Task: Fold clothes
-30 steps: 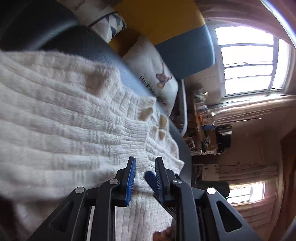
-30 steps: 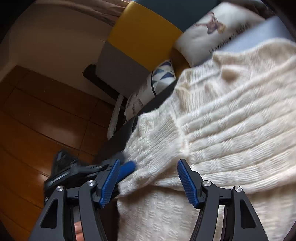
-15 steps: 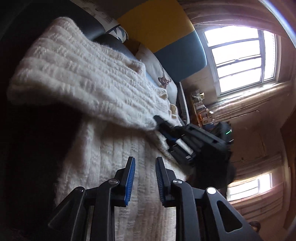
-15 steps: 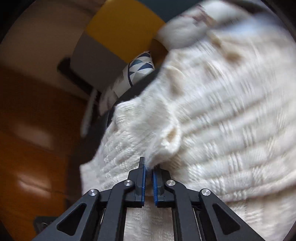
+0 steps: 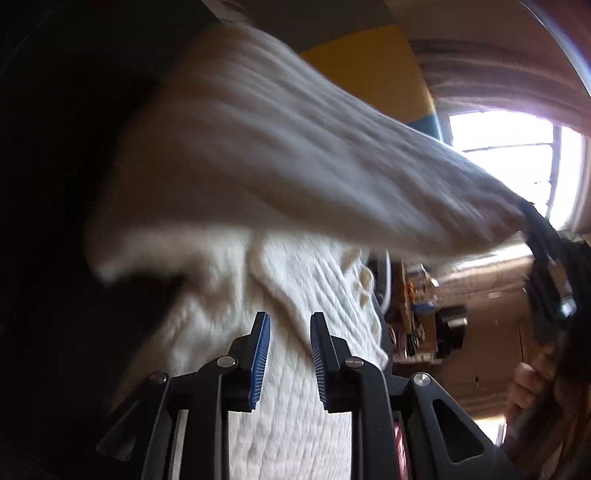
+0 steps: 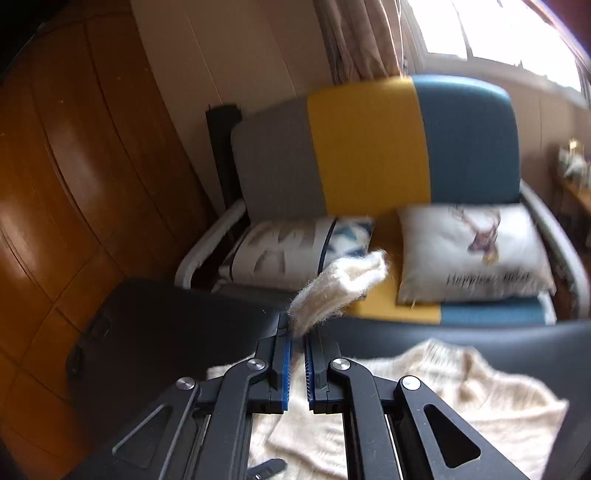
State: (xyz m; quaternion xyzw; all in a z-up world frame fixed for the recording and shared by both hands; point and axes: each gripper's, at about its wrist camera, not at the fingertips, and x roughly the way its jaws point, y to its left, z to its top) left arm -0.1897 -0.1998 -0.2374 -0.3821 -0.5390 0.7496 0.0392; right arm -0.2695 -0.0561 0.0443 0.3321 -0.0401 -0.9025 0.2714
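Blue-padded right gripper [image 6: 297, 338]: jaws nearly closed, clamped on a cuff-like end of the cream knit sweater [image 6: 343, 284], fabric end sticking out past the tips. Seen from the left wrist as a dark shape [image 5: 532, 218] at far right, pulling a sweater panel [image 5: 295, 147] up into a taut, blurred sheet; a hand [image 5: 532, 380] gripping its handle below.

Left gripper [image 5: 290, 332]: jaws narrowly apart, nothing visibly clamped, hovering over the lower sweater layer [image 5: 295, 406], pads close above a raised fold. Contact with the knit: cannot tell.

Sweater body [image 6: 461, 398]: spread flat on a dark table [image 6: 166, 332], directly under the right gripper; one end lifted, the rest lying down.

Beyond the table: sofa [image 6: 369, 147] with back in grey, yellow and blue panels. Two cushions on the seat: one patterned [image 6: 295, 251] at left, one white with a deer print [image 6: 472, 251] at right. Wood panelling [image 6: 74, 184] left of the sofa. Curtain [image 6: 362, 37] and bright window [image 6: 498, 29] behind it. Cluttered shelf [image 5: 424, 306] visible under the raised panel in the left wrist view.
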